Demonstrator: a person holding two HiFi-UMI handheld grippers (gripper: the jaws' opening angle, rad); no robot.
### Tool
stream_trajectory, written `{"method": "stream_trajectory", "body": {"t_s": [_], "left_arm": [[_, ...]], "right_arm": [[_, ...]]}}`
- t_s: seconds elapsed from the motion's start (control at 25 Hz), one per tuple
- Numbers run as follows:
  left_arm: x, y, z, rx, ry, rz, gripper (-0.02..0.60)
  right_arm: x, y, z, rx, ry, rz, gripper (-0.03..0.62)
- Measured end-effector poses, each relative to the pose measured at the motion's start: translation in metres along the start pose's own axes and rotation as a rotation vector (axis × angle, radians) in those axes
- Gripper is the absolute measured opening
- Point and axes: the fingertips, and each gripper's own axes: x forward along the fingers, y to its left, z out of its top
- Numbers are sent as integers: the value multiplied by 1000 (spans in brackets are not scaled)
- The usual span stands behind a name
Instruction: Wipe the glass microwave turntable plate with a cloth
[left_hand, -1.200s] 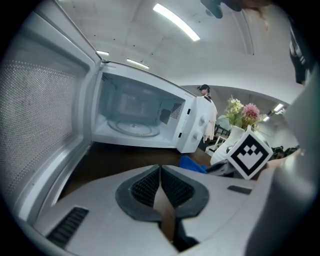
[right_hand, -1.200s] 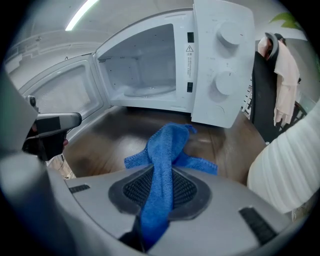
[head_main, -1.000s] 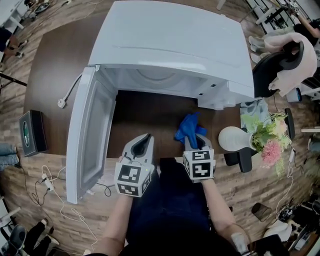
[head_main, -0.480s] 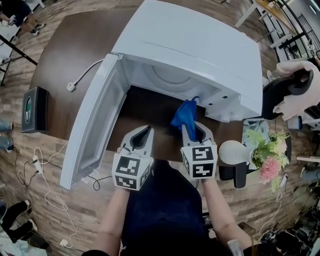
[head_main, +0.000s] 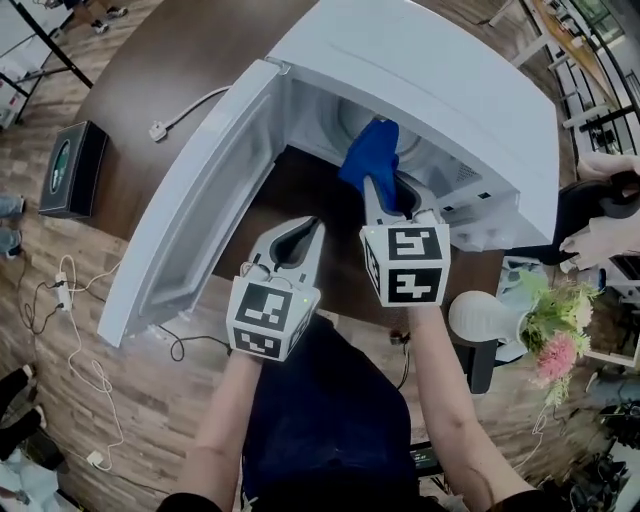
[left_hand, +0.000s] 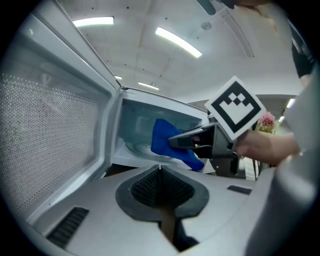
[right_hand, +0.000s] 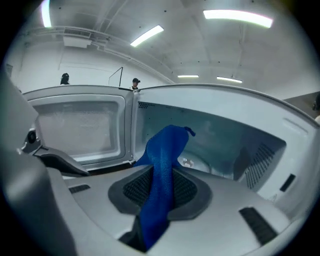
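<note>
Clamping blue cloth (head_main: 368, 160), right gripper (head_main: 384, 196) at microwave (head_main: 440, 90) mouth; left gripper (head_main: 308, 230) shut, empty.

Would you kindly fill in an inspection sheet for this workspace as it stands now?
Surface: dark brown table bearing the white microwave.
Job's things: microwave door open; glass turntable plate inside; blue cloth at the cavity opening.
Clutter: dark box at the table's edge; white vase of flowers.
Grippers: right gripper shut on the blue cloth; left gripper shut, empty, before the opening.
Cables: white plug and cord on the table; loose cords on the floor.
Surroundings: wooden floor; ceiling strip lights.
</note>
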Motion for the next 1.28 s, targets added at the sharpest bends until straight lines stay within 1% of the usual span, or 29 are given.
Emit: {"method": "stream_trajectory", "body": {"t_s": [0.16, 0.36, 0.56, 0.76, 0.84, 0.96, 1.2, 1.28], "left_arm": [[3, 8, 4, -7, -48, 31, 14], [7, 16, 10, -8, -104, 55, 14], [16, 22, 5, -6, -133, 71, 14], [24, 28, 3, -10, -148, 77, 14], [25, 30, 3, -6, -152, 81, 14], [27, 34, 3, 6, -157, 88, 14], [33, 38, 6, 36, -164, 85, 14], [33, 40, 7, 37, -166, 86, 14]], "right_arm": [[24, -4, 18, -51, -21, -4, 74], [53, -13, 28, -127, -28, -15, 74], [86, -15, 41, -261, -26, -38, 74], [116, -25, 54, -318, -14, -55, 74], [125, -29, 58, -387, -14, -88, 74], [139, -30, 59, -534, -22, -144, 74], [167, -41, 49, -761, -15, -221, 74], [175, -45, 51, -831, -17, -231, 74]]}}
